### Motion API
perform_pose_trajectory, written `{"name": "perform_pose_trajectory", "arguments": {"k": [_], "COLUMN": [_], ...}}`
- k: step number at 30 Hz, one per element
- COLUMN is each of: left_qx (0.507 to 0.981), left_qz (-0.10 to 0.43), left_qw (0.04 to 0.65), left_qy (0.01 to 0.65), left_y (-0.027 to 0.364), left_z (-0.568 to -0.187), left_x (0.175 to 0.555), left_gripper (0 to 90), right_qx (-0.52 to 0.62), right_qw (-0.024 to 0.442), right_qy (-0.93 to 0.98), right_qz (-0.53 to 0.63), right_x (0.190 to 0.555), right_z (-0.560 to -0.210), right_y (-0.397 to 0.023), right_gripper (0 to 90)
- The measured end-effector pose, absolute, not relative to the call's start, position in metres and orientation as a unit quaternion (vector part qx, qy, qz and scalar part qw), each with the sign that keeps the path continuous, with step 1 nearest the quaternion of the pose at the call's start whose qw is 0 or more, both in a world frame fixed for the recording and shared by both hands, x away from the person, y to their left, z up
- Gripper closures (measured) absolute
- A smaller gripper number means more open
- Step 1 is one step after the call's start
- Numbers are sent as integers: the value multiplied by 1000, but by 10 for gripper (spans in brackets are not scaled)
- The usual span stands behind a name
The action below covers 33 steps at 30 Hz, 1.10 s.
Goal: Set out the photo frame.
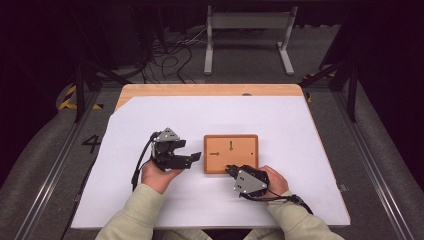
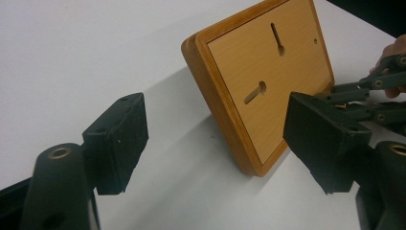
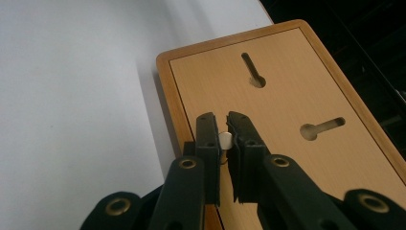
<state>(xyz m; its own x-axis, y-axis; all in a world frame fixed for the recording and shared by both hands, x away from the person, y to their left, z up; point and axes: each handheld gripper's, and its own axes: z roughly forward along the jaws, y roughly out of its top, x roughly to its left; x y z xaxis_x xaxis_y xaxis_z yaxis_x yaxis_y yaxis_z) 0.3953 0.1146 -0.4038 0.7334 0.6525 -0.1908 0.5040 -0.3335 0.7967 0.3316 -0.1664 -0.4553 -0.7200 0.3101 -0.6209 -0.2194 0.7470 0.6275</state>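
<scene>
From the high view, the wooden board (image 1: 231, 153) lies flat near the middle of the white table sheet (image 1: 250, 115), with bare sheet on every side and most room toward the far edge. The left gripper (image 1: 192, 158) sits just off the board's left edge, not touching it. The right gripper (image 1: 231, 171) meets the board at its near edge.

In the left gripper view, the jaws stand wide apart with nothing between them; the board (image 2: 268, 91) is ahead, its rounded corner (image 2: 189, 45) free above open white sheet. The right gripper (image 2: 368, 91) reaches in at the far right.

In the right gripper view, the jaws are nearly together, pinching a small white tab (image 3: 225, 140) at the board's (image 3: 287, 96) near edge. Two keyhole slots (image 3: 252, 69) lie beyond.
</scene>
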Motion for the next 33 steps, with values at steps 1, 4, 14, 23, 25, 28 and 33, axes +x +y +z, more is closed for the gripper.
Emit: {"name": "perform_pose_trajectory", "arguments": {"k": [1, 4, 14, 23, 25, 28, 33], "left_qx": [813, 813, 807, 818, 818, 821, 822], "left_qz": [81, 82, 62, 63, 59, 54, 37], "left_qw": [454, 455, 467, 458, 460, 457, 456], "left_qy": [354, 354, 355, 341, 341, 338, 339], "left_y": [110, 106, 91, 73, 71, 64, 55], "left_z": [-404, -403, -409, -409, -409, -410, -415], "left_x": [398, 402, 418, 432, 434, 436, 442], "left_gripper": [234, 231, 199, 200, 199, 197, 176], "right_qx": [27, 26, 27, 29, 30, 31, 32], "right_qw": [374, 375, 385, 391, 392, 393, 393], "right_qy": [857, 856, 853, 849, 849, 848, 848], "right_qz": [355, 355, 352, 353, 354, 355, 355], "right_x": [331, 331, 327, 325, 325, 324, 324], "right_z": [-455, -456, -458, -459, -459, -460, -460], "right_y": [-166, -166, -165, -165, -165, -165, -165], "right_gripper": [838, 838, 837, 836, 836, 836, 836]}}
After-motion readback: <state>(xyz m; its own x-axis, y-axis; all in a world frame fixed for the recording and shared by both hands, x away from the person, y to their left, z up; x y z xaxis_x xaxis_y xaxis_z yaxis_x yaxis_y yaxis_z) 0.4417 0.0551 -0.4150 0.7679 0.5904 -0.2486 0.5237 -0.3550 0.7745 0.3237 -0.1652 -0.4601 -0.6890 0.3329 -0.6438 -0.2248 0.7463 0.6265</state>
